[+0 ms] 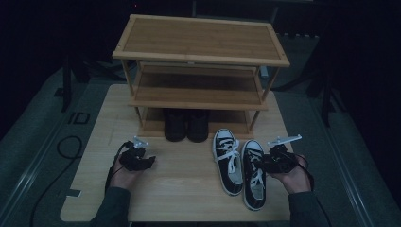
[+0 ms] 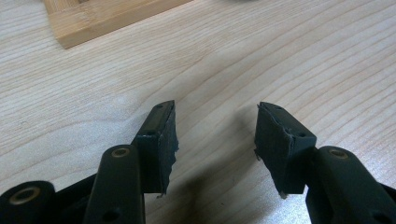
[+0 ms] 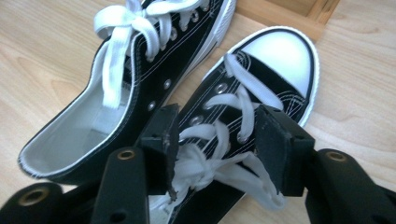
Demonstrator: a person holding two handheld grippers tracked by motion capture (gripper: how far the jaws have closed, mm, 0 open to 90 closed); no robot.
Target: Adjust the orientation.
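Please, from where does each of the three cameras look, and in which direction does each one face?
High view: above the person's side, looking forward and down on the table, shoe rack; both forearms, left gripper, right gripper.
Left gripper view: on the left gripper, facing bare table; its open fingers.
Right gripper view: on the right gripper, over the right sneaker; fingers open.
Shared: both sneakers, high and right gripper views.

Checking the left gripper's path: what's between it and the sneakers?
Bare tabletop in the high view: nothing between the left gripper and the nearer sneaker.
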